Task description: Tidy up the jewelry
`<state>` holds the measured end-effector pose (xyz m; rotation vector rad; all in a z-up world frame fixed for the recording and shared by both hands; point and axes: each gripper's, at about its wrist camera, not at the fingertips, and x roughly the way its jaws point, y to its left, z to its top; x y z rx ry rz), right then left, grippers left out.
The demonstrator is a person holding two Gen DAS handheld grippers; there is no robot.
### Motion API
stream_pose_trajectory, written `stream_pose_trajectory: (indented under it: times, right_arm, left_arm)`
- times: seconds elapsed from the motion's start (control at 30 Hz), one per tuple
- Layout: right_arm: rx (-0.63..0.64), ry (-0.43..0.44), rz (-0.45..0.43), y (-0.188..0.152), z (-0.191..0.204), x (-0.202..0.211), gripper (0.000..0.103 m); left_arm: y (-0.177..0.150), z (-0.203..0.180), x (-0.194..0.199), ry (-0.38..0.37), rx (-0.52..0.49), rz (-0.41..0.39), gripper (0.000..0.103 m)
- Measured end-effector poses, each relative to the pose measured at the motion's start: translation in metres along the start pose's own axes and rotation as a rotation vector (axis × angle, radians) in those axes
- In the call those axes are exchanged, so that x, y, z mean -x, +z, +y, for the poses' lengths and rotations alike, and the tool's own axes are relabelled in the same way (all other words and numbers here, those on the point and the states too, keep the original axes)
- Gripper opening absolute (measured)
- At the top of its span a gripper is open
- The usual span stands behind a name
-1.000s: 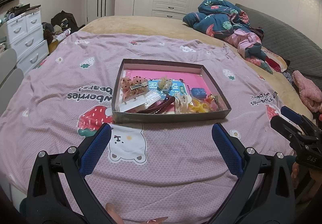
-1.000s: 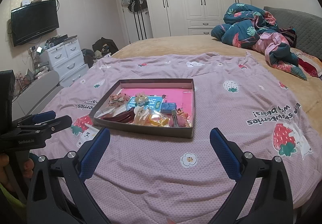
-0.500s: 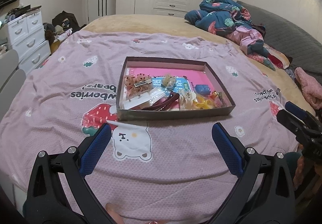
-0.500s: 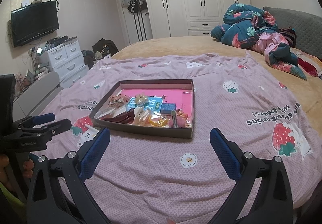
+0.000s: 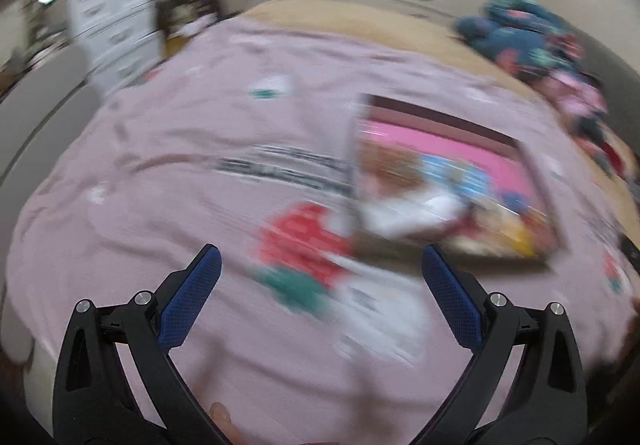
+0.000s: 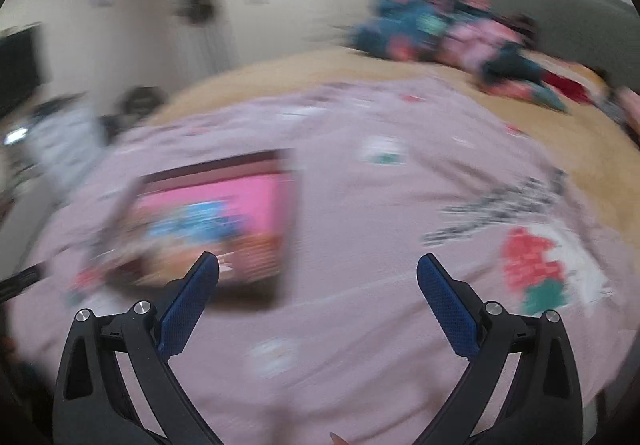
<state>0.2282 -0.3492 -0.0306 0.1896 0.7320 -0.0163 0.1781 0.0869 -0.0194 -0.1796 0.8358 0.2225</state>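
While both feeds smear with motion blur, I can make out the shallow brown tray point(image 5: 444, 181) lying flat on the pink printed bedspread point(image 5: 192, 149), its inside bright pink. Jewelry pile point(image 5: 452, 201) sits heaped in the tray's near half; single pieces too blurred to tell apart. My left gripper point(image 5: 320, 277) hangs above the bedspread, short of the tray and off its left front corner, fingers spread wide with nothing between them; its right blue pad point(image 5: 452, 301) lines up just below the tray's front wall. My right gripper point(image 6: 318, 277) is likewise wide apart and empty, short of the tray and off its right front corner, left blue pad point(image 6: 188, 305) overlapping the tray's point(image 6: 212, 221) near edge in view. Strawberry print point(image 5: 304, 237) lies just left of the tray. Crumpled blue floral quilt point(image 6: 432, 29) sits well beyond the tray on the tan blanket point(image 6: 304, 73). White drawer unit point(image 5: 112, 33) stands far off the tray's left.
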Motion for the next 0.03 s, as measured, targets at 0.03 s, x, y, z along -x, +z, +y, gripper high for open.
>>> stream_pose_trajectory:
  times: [0.03]
  right_arm:
    - [0.000,0.000,0.000,0.0000,0.0000,0.0000,0.099]
  left_arm:
    - [0.0117,0.0190,-0.0176,0.079,0.043,0.007,0.094]
